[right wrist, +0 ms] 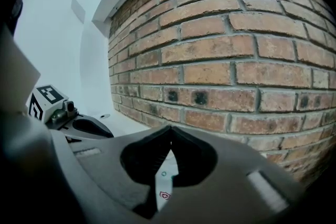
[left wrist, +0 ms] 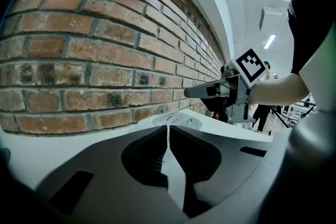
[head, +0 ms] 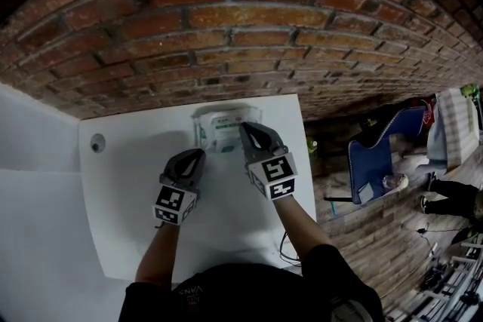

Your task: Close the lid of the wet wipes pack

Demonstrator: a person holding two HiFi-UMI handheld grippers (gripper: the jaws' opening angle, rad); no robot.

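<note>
Reaching over the pack (head: 219, 124) at 12 o'clock on the surface (head: 128, 200), the right hand-held gripper (head: 247, 130) is holding its jaws together, as is the left hand-held gripper (head: 195, 156) at 7 o'clock; pressing off-centre is risking skidding the pack.

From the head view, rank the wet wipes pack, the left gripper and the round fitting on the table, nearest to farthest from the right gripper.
1. The wet wipes pack, at the right gripper's jaw tips, by the brick wall.
2. The left gripper, just to its left, nearer the person.
3. The round fitting, far off at the table's left edge.
</note>
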